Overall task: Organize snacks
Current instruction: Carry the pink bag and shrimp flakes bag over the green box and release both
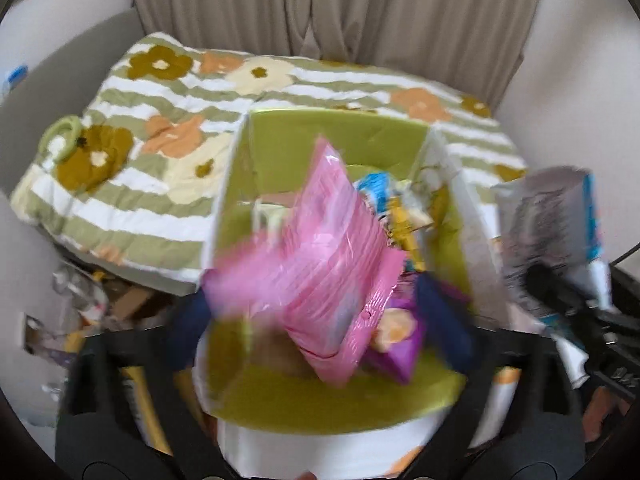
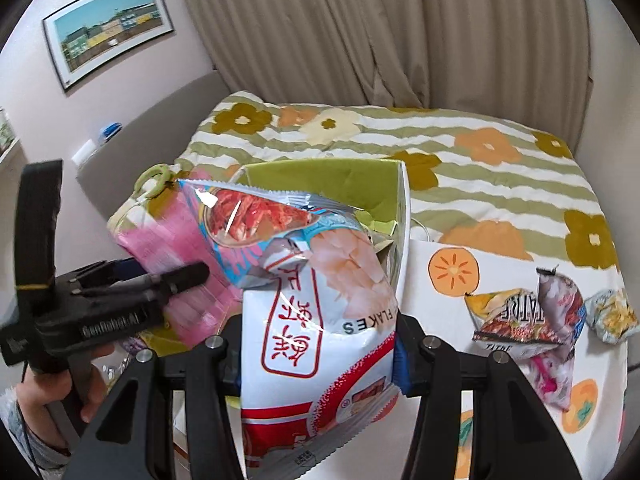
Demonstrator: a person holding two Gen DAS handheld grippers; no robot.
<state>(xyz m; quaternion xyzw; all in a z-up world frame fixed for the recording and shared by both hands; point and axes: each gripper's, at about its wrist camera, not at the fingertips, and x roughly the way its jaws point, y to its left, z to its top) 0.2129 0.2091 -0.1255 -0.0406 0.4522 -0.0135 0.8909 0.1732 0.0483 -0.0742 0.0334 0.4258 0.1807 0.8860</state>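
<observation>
Pink snack packet (image 1: 320, 264) loose between spread fingers of left gripper (image 1: 316, 320), over green box (image 1: 340, 140), right gripper (image 2: 320, 360) clenched on prawn flakes bag (image 2: 316, 312) beside it

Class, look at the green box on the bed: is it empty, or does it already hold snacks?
Not empty. Inside the green box lie a purple packet and blue-and-yellow packets, with a pink packet over them.

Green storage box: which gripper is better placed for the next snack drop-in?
Right. The right gripper is shut on the shrimp flakes bag, just short of the green storage box. The left gripper is open, with the pink snack pack loose between its fingers, over the box.
</observation>
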